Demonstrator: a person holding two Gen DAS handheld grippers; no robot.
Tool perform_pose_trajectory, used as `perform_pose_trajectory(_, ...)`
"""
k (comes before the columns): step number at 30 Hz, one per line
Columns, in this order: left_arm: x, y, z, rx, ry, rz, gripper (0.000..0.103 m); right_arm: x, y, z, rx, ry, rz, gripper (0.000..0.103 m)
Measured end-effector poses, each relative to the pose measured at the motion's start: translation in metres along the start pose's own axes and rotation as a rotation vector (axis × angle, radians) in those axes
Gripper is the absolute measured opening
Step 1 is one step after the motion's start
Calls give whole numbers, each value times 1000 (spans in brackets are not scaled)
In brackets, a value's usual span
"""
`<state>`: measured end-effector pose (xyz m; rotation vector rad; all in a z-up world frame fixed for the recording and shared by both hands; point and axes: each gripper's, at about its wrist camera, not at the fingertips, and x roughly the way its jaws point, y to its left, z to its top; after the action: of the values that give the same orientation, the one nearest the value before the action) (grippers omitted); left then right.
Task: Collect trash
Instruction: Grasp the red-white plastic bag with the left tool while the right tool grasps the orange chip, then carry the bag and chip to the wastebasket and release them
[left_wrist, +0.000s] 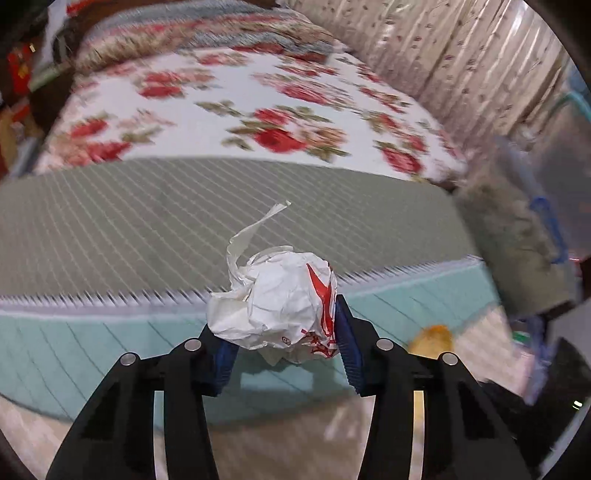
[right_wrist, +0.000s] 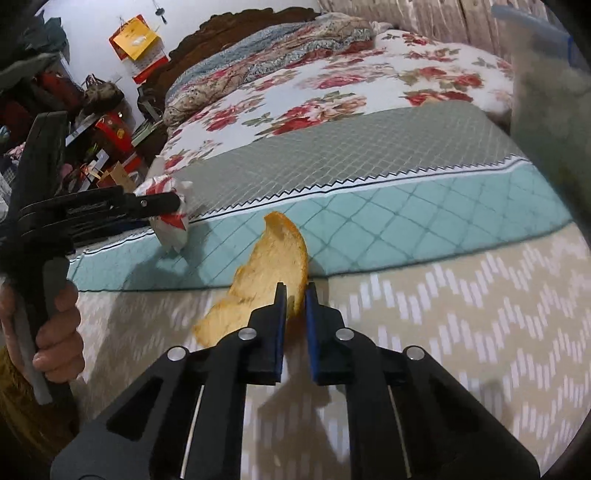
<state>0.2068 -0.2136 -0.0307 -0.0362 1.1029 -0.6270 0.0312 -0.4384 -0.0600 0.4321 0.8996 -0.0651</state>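
Item one, the bed: it fills most of my two views, with a grey-green quilted top, a teal quilted side and a zigzag trim between them. Item two, the flowered blanket: white with red roses, spread over the far part of the bed, with a patterned pillow at the head. Item three, the floor: beige with a white chevron pattern, running along the foot of the bed. Item four, the clutter beside the bed head: red boxes and bags, too jumbled for me to sort. Item five, my left tool: part open, its blue pads pressed on either side of a crumpled paper wrapper, white with red print, held in the air just in front of the teal side of the bed; one torn strip of it stands up. The right wrist view shows this tool from the side, gripped by the left hand. Item six, my right tool: nearly closed, pinching the lower edge of an orange peel, which curves upward, clear of the floor and near the bed's side. The left wrist view is blurred.
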Motion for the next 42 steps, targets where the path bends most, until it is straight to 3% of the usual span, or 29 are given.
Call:
perform_pose_trajectory(3,-14,-13,-22,2,26,-124,45,-22,-3,-11,18,-29,11,10)
perform_pose_trajectory(8,-30,-57,-63,68,79,-257,45,-66,-23,-41,65,-73,3,10)
perform_pose_trajectory(14,-33,-151,-94,251,125,-338,45,-128,-68,-80,145,-187,-109,10)
perform_pose_trajectory(18,-28,-226,-111,375,152,-391,45,-178,-119,-101,257,-287,-179,10)
perform_pose_trajectory(26,1,-349,-124,505,204,-481,46,-259,-218,-133,444,-423,-386,10)
perform_pose_trajectory(29,19,-393,-131,558,211,-484,46,-275,-250,-143,495,-432,-477,10)
perform_pose_trajectory(33,53,-422,-135,585,249,-459,46,-286,-279,-147,504,-417,-561,10)
perform_pose_trajectory(38,107,-434,-137,555,344,-428,47,-271,-295,-137,463,-357,-634,10)
perform_pose_trajectory(42,138,-431,-140,534,380,-360,60,-246,-309,-129,448,-302,-609,12)
